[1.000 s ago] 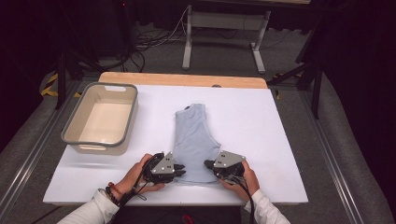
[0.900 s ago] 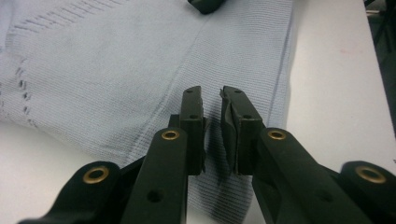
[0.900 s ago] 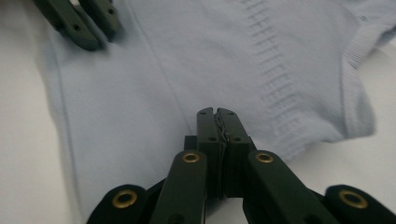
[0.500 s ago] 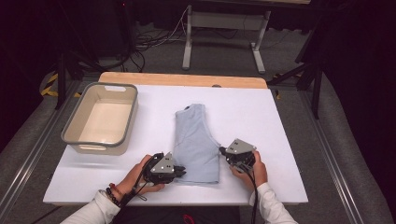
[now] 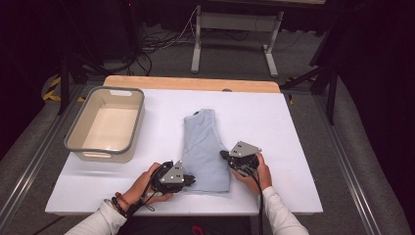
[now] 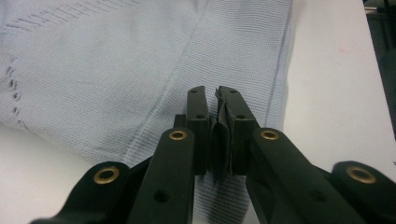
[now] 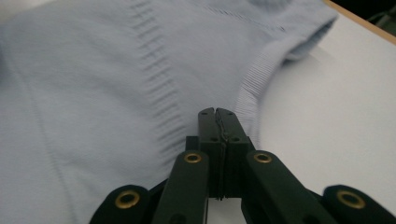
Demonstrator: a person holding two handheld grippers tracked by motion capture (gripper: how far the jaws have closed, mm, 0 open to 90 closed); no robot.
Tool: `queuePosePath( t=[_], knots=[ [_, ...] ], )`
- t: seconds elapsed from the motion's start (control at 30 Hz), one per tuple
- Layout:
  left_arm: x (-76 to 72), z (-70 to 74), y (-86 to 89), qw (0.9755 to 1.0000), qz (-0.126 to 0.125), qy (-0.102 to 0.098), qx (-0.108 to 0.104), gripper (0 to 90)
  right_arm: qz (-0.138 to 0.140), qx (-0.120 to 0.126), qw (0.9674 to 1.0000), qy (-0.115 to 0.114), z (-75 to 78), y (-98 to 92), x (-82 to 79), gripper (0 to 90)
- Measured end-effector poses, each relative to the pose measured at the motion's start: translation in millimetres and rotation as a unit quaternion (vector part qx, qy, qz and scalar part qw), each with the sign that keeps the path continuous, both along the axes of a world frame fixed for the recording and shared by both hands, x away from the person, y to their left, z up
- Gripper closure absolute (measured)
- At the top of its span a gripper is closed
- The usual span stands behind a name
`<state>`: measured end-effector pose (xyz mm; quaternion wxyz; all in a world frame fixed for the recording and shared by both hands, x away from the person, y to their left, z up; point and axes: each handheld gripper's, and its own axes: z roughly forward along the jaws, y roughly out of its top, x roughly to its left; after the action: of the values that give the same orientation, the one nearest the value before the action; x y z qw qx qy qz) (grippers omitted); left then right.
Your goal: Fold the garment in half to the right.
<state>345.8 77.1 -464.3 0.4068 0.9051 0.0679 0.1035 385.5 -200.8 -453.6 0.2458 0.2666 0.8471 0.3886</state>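
Near edge of the white table [image 5: 303, 147], high view: left gripper [image 5: 188, 179] sat at the bottom left corner of the pale blue knit garment [image 5: 205, 149], held in the person's left hand [image 5: 139, 186], with bead bracelets [image 5: 117, 204] on that wrist and a white sleeve below. In the left gripper view the left gripper's [image 6: 213, 93] jaws had just been closing and stood almost together, a thin slit between the tips; the pale blue knit garment [image 6: 116, 70] lay under and beyond them, its ribbed hem band running past the tips, but whether any cloth was pinched there could not be told. The right gripper [image 5: 224, 155] was slightly farther in, at the garment's right edge about mid-length, gripped by the right hand [image 5: 257, 171], grey plate on top, cable trailing back along the sleeve. In the right gripper view the right gripper's [image 7: 217, 111] jaws were pressed fully together, nothing seen between them, tips over the garment [image 7: 93, 93] just beside a ribbed armhole edge, bare table to the right. The garment lay flat near the table's middle, folded narrow lengthwise, neck end toward the far side, hem end toward the person. Left of it and well apart stood a beige plastic bin [image 5: 80, 132] with a grey rim. Beyond the white surface, a strip of wooden table edge [image 5: 191, 83], then dark floor with cables [image 5: 161, 46] and a metal stand [image 5: 235, 24].
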Motion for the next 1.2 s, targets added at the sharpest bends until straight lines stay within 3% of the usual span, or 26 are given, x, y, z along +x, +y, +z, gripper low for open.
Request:
queuePosePath(
  t=[0.13, 0.17, 0.2, 0.53, 0.8, 0.87, 0.93, 1.03, 1.2],
  knots=[
    [-1.8, 0.1, -0.7, 1.0000, 0.003, -0.002, 0.004, 85.4, -0.051, -0.025, 0.9983, 0.011, -4.7, -13.8, 11.3, 90.0],
    [-1.8, 0.1, -0.7, 1.0000, 0.003, -0.002, 0.004, 85.6, -0.051, -0.025, 0.9983, 0.011, -4.7, -13.8, 11.3, 90.0],
    [-1.4, -0.1, -0.6, 1.0000, 0.002, -0.002, 0.000, 85.6, -0.064, -0.004, 0.9975, 0.027, -6.4, -22.0, 15.6, 90.0],
    [-2.2, 2.6, 2.1, 0.9998, 0.012, -0.003, -0.016, 85.9, -0.059, 0.008, 0.9982, -0.006, 2.5, -26.4, 12.1, 90.0],
    [-7.9, 22.4, 13.5, 0.9987, 0.018, -0.026, -0.041, 82.8, -0.063, 0.040, 0.9966, -0.036, 13.6, -35.4, 5.0, 86.5],
    [-7.5, 23.6, 15.2, 0.9985, 0.021, -0.028, -0.042, 81.5, -0.066, 0.043, 0.9958, -0.047, 16.7, -35.5, 2.5, 85.3],
    [-4.7, 25.6, 19.7, 0.9981, 0.027, -0.032, -0.045, 80.8, -0.066, 0.030, 0.9956, -0.059, 18.4, -34.6, 0.9, 84.9],
    [-2.8, 28.6, 25.0, 0.9973, 0.037, -0.036, -0.051, 78.5, -0.063, 0.049, 0.9953, -0.054, 21.0, -36.7, -0.9, 83.9],
    [-0.2, 33.9, 34.3, 0.9957, 0.052, -0.050, -0.059, 75.4, -0.062, 0.063, 0.9937, -0.069, 28.5, -39.9, -7.5, 79.8]
  ],
)
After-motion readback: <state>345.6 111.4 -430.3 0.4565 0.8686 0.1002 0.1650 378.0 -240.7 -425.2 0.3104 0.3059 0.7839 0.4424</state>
